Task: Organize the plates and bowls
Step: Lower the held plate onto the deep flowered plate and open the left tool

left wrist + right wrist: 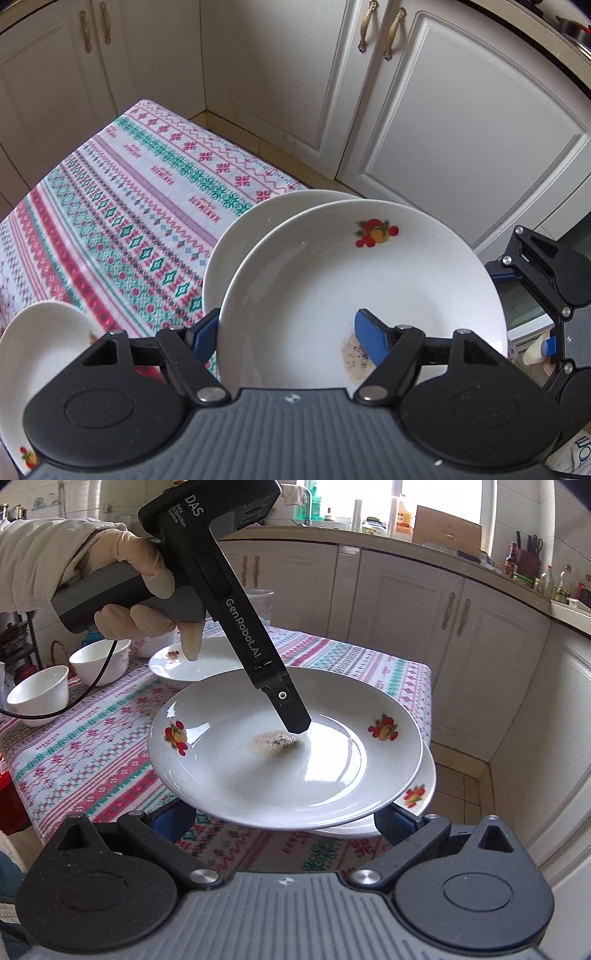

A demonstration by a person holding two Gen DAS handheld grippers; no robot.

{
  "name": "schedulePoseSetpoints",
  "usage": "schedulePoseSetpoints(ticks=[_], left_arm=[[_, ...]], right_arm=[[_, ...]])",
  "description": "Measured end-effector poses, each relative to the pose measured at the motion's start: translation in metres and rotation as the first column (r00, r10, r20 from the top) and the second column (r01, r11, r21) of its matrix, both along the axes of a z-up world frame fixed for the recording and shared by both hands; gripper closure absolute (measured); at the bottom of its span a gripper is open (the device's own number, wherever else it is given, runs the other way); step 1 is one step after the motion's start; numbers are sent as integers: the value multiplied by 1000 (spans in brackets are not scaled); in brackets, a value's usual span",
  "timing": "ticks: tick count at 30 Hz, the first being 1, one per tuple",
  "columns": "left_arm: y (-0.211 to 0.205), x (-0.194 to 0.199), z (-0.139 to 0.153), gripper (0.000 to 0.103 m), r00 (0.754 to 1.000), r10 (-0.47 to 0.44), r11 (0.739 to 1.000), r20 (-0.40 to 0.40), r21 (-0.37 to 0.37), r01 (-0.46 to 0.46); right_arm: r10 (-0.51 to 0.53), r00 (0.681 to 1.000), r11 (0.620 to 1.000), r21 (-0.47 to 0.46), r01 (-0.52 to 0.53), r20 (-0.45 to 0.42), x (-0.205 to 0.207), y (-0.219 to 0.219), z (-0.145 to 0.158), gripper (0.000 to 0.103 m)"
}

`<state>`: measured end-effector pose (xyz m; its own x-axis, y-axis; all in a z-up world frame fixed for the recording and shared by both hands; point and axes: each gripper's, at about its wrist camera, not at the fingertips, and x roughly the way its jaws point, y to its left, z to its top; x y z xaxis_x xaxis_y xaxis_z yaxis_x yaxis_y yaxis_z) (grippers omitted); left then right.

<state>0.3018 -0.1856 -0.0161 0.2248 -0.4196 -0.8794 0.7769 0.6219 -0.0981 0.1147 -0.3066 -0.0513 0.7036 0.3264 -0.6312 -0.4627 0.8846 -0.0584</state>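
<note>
The left gripper clamped the rim of the upper fruit-print plate, one blue pad lying inside on the soiled patch, the other under the rim. This plate was held tilted, partly over a second fruit-print plate that lay near the table's corner, jutting past the edge of the patterned tablecloth. The right gripper stood with its jaws spread wide, one finger to each side beneath the held plate's near rim, gripping nothing. A third plate and two white bowls sat farther back on the table, well apart from the stack. In the left wrist view, much of the cloth lay bare toward the cabinets; tiled floor opened beyond the table's edge.
</note>
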Motion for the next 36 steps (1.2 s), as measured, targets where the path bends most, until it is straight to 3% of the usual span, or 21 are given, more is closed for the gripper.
schedulePoseSetpoints(ticks=[17, 36], left_arm=[[-20, 26, -25, 29, 999, -9, 1000, -42, -3, 9], [-17, 23, -20, 24, 999, -34, 999, 13, 20, 34]], right_arm=[[-86, 995, 996, 21, 88, -46, 15, -9, -6, 0], [-118, 992, 993, 16, 119, -46, 17, -10, -6, 0]])
